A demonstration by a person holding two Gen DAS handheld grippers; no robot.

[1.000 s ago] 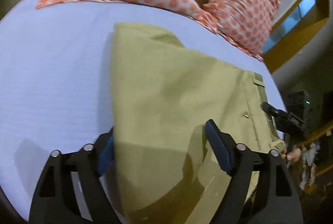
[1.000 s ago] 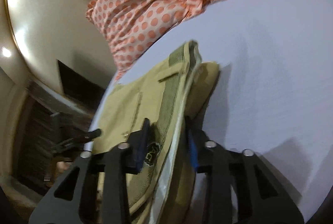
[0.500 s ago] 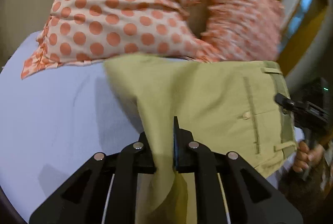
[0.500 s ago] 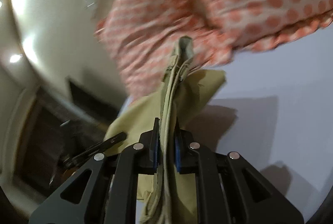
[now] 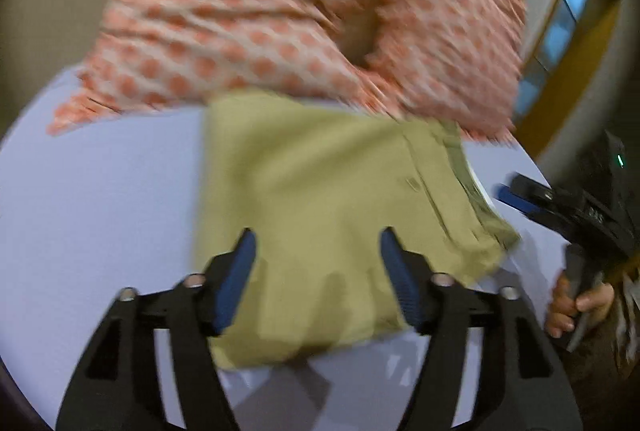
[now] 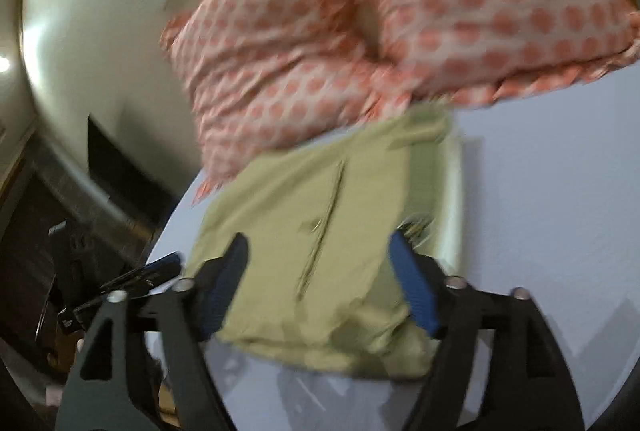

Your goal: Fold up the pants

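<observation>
The bed (image 5: 92, 191), covered in a pale lavender sheet, carries 2 pillows (image 5: 248, 15) in white cloth with orange dots, propped at its far end. The olive-khaki pants (image 5: 320, 199) lie folded into a compact, roughly square packet on the sheet, the far edge just touching or slipping under the pillows' frilled hem; the waistband with its lighter lining runs along the packet's right side (image 6: 436, 167), and a welt pocket slit crosses the top layer. The view is motion-blurred, so finer seams cannot be made out. The left tongs (image 5: 316, 271) and the right tongs (image 6: 320, 271) both stand wide apart above the near edge of the packet, holding nothing. Half a second ago each pair was clamped on the cloth and the packet hung lifted; now it rests flat.
</observation>
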